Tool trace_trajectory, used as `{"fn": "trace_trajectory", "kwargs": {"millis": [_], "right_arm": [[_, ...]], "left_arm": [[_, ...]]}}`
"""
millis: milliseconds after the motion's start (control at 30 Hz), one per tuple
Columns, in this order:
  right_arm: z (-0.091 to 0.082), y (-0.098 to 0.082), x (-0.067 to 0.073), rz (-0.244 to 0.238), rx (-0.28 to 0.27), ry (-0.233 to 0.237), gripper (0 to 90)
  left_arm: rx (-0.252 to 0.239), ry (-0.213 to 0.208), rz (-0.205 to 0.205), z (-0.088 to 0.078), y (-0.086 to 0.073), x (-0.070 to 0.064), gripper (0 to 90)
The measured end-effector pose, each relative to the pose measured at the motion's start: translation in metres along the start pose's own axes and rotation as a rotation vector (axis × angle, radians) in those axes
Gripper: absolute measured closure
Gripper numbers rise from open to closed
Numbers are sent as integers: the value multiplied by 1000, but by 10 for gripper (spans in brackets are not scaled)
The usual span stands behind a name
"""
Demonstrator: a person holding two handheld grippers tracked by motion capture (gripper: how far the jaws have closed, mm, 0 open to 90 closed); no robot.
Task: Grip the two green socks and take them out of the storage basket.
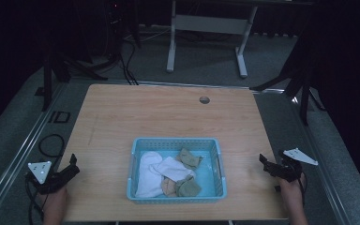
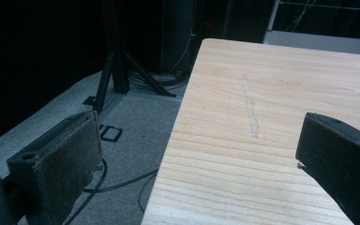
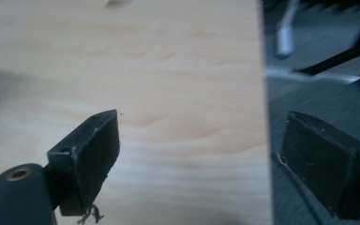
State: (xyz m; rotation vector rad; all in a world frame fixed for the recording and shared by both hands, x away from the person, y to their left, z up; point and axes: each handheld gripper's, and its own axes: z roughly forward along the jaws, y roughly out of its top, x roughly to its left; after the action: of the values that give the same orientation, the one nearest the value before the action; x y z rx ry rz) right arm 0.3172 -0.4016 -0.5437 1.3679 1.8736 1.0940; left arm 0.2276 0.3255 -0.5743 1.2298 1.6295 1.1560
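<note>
Wooden surface [image 1: 122, 117], blue basket [image 1: 176, 199] of socks [image 1: 157, 173] sitting near its front edge.

I hold the left gripper [image 1: 72, 166] and right gripper [image 1: 265, 164] well outside the basket, jaws apart, seemingly empty in this dim light.

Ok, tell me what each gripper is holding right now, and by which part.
Nothing is held. The left gripper and the right gripper both have open jaws with only bare table between them; the socks stay in the blue basket.

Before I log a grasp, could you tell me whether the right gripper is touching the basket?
Apart. The high view shows the right gripper near the table's right edge, with bare wood between it and the basket.
</note>
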Motion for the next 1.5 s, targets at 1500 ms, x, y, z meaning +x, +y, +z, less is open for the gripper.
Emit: {"fn": "trace_trajectory", "kwargs": {"millis": [1500], "right_arm": [[2,29,67,-723,927,595,169]], "left_arm": [[3,1,1,0,0,0,7]]}}
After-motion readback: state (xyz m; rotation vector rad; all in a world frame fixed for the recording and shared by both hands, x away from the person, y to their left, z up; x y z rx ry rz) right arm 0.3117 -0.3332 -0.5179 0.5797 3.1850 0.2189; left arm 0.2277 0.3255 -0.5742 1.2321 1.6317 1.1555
